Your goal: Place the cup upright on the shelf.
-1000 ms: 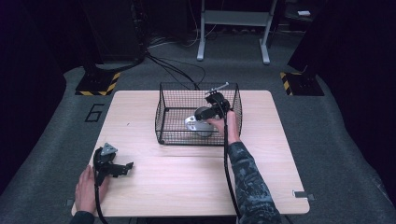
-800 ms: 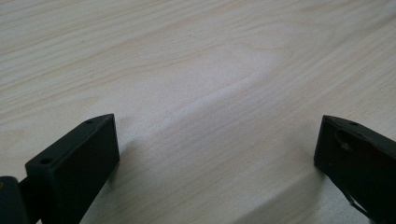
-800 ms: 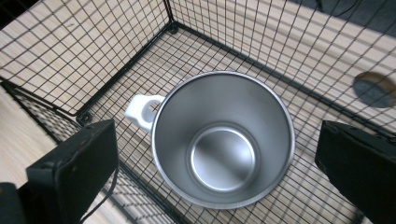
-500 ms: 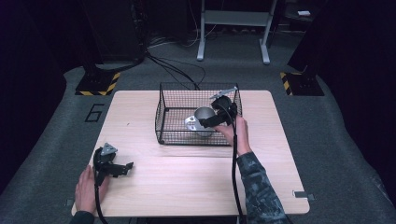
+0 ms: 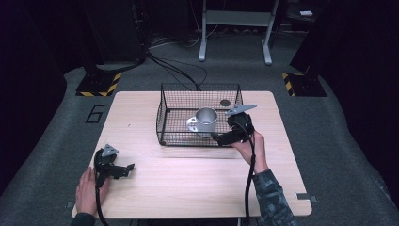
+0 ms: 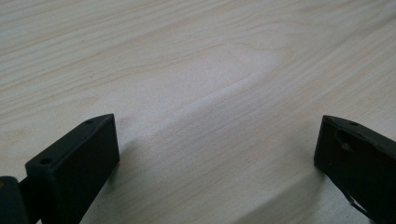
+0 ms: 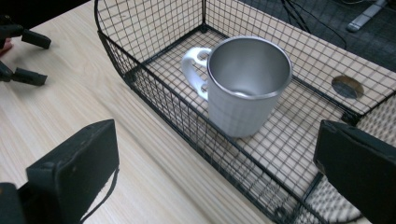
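High view: the table (image 5: pixel 188 188) carries a wire basket (image 5: pixel 164 117) near its far middle, with a metal mug (image 5: pixel 205 121) standing upright inside, handle toward the left of that view. My right gripper (image 5: pixel 225 137) sits at the basket's near right corner, just outside the wire and close to the mug. My left gripper (image 5: pixel 123 170) rests low on the near left of the table, well apart from the basket.

Right gripper view: the jaws are spread wide with nothing between them; the mug (image 7: pixel 247 86) stands beyond the near wall of the basket (image 7: pixel 154 98), apart from both jaws. Left gripper view: jaws likewise wide apart over bare table (image 6: pixel 196 74), holding nothing.

Risks, as I judge them: if I reach in again from this low angle, a jaw could catch the near wall and drag or tip the basket. The mug is smooth and round; a glancing touch on its rim could knock it over.

Change from a second ago: the right gripper was over the basket at the mug; it now sits drawn back, outside the near wall. Mug upright inside. Left gripper unmoved.
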